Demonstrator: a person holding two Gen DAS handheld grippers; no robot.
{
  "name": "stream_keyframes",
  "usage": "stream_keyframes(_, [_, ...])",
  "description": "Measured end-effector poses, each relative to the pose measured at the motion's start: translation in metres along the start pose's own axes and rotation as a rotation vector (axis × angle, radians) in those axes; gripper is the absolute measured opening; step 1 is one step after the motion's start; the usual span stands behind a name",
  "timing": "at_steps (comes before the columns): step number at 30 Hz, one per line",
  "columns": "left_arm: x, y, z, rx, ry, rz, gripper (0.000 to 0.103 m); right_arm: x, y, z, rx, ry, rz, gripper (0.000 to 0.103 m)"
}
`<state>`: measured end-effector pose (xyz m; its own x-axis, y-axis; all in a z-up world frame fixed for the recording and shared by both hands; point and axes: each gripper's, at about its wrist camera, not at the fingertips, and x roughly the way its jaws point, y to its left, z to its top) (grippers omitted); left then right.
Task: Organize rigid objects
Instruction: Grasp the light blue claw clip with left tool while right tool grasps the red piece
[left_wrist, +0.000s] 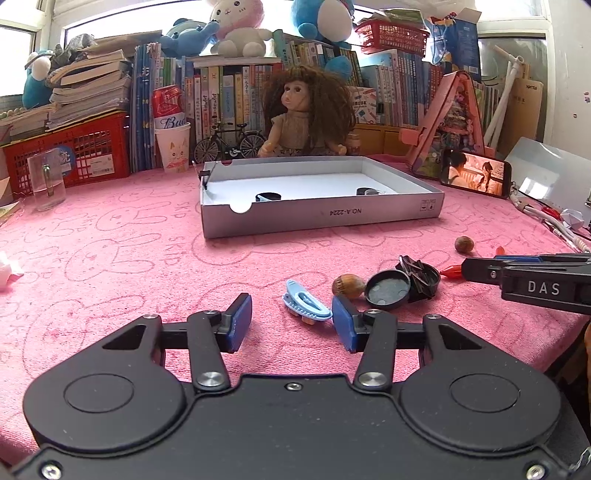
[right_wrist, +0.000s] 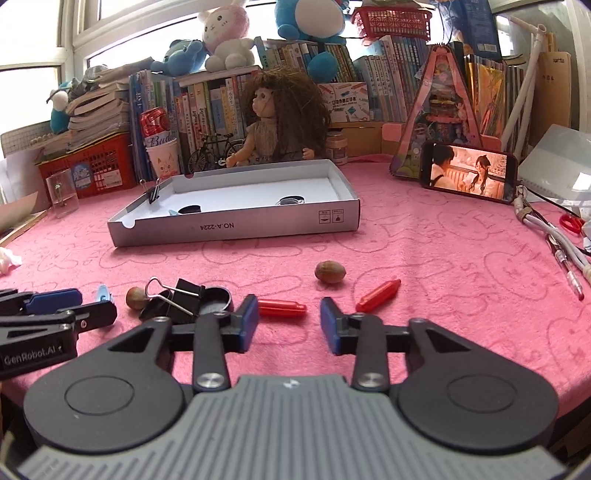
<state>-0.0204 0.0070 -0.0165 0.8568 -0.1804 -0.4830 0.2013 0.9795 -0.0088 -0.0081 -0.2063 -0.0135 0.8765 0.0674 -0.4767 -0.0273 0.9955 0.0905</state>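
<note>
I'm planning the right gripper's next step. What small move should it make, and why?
Probably ease the right gripper forward and slightly left, then close on the nearer red capsule: its jaws stand open and empty, and the capsule lies just past its left fingertip.

Surface: a table under a pink towel cloth (right_wrist: 424, 258) with bunny outlines is carrying everything in front of me.
Middle: a shallow grey cardboard box (right_wrist: 236, 229) is lying open on the cloth.
Near edge: a blue hair clip (left_wrist: 306, 304), two nuts (left_wrist: 348, 286) (right_wrist: 330, 272), a round black lid (left_wrist: 388, 290), a black binder clip (right_wrist: 177, 299) and two red plastic pieces (right_wrist: 282, 307) (right_wrist: 378, 295) are lying loose.
Right: a phone (right_wrist: 467, 171) is leaning, screen glowing; pens and cables (right_wrist: 561, 251) are trailing beside it.
Left: a clear glass (left_wrist: 46, 181) is standing.
Back: a doll (left_wrist: 299, 118) is sitting behind the box.
</note>
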Motion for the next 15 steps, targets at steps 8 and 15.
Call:
stream_keyframes(8, [0.002,0.009,0.002,-0.033,-0.001,0.032,0.046,0.01,0.017,-0.002,-0.004,-0.006,-0.063,0.059])
stream_keyframes(15, [0.003,0.005,0.002,-0.041,-0.013,0.02,0.046,0.016,0.027,-0.003,0.003,-0.02,-0.096,0.059])
